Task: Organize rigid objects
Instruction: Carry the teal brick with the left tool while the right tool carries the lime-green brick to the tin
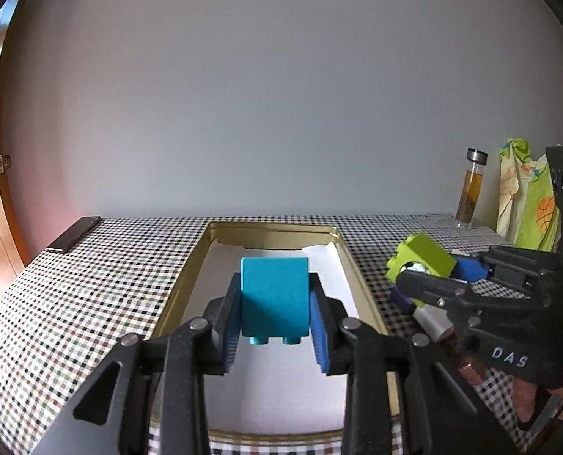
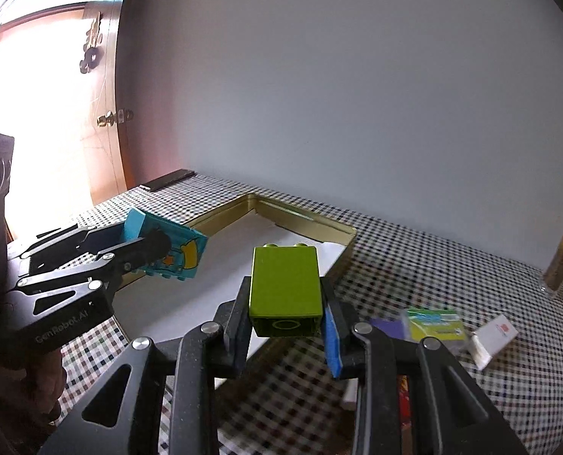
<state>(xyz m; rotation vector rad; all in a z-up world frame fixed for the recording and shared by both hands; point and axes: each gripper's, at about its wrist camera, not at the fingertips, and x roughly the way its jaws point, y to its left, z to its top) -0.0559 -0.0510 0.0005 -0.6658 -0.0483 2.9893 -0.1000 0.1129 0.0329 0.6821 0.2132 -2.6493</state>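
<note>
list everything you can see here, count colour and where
teal block: 1, teal, held above the tin
green block: 1, lime green, held right of the tin
tin: 1, gold, white lining, centre of table
tablecloth: 1, checked, over table
glass bottle: 1, amber contents, back right
small packets: a few, purple, green, white, right of tin
dark flat object: 1, back left table edge
printed cloth: 1, green and cream, far right
door: 1, wooden, left
left tool: 1, black, blue pads, shut on teal block
right tool: 1, black, shut on green block

A home, by the look of it: a wooden door (image 2: pixel 103 87) with a brass knob (image 2: pixel 105 119) left of the claw, a checkered tablecloth (image 1: pixel 91 284) beneath, a glass tea bottle (image 1: pixel 471 189) far right.
</note>
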